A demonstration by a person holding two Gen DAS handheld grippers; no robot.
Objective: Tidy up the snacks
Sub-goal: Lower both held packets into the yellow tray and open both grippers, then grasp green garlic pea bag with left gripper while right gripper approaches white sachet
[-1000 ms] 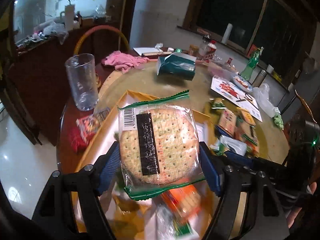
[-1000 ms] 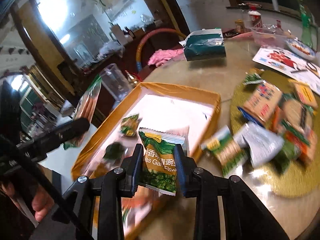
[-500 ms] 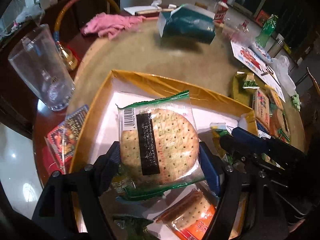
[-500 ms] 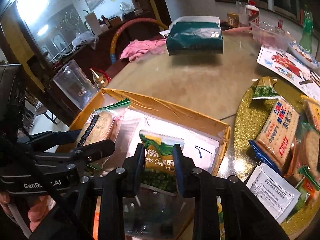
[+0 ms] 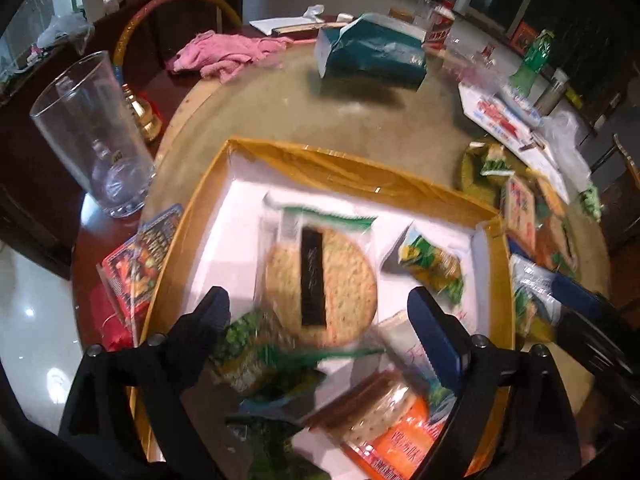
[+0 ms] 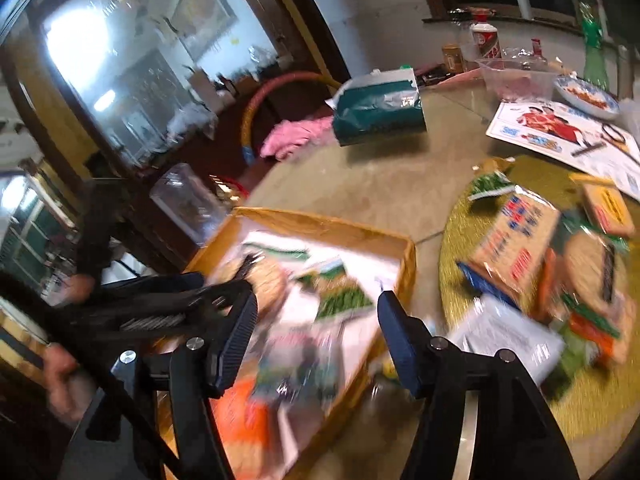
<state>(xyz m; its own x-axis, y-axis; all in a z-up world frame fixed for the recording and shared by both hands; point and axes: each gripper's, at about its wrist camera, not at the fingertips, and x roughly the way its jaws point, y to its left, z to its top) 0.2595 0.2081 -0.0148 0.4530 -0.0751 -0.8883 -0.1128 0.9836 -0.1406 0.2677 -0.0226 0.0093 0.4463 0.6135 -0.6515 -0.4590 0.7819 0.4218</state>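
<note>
A yellow-walled box (image 5: 352,168) with a white floor holds several snack packs. The round cracker pack (image 5: 320,276) lies loose on the box floor, blurred. My left gripper (image 5: 318,312) hangs above it, jaws opening wide, pads clear of it. A green pea pack (image 5: 434,266) lies to its right in the box, also seen as the pea pack (image 6: 340,292) in the right wrist view. My right gripper (image 6: 316,320) is above the box (image 6: 406,256), jaws opening, nothing pressed between them. More snacks (image 6: 516,240) sit on a gold round mat (image 6: 532,168).
A tall empty glass (image 5: 90,132) stands left of the box, a red snack pack (image 5: 138,264) beside it. A teal tissue pack (image 5: 372,52), pink cloth (image 5: 228,52), a flyer (image 6: 560,136) and bottles lie farther back. The table edge runs along the left.
Both grippers opened. The cracker pack dropped from the left jaws onto the box floor; the pea pack left the right jaws and lies in the box. The right gripper drew back.
</note>
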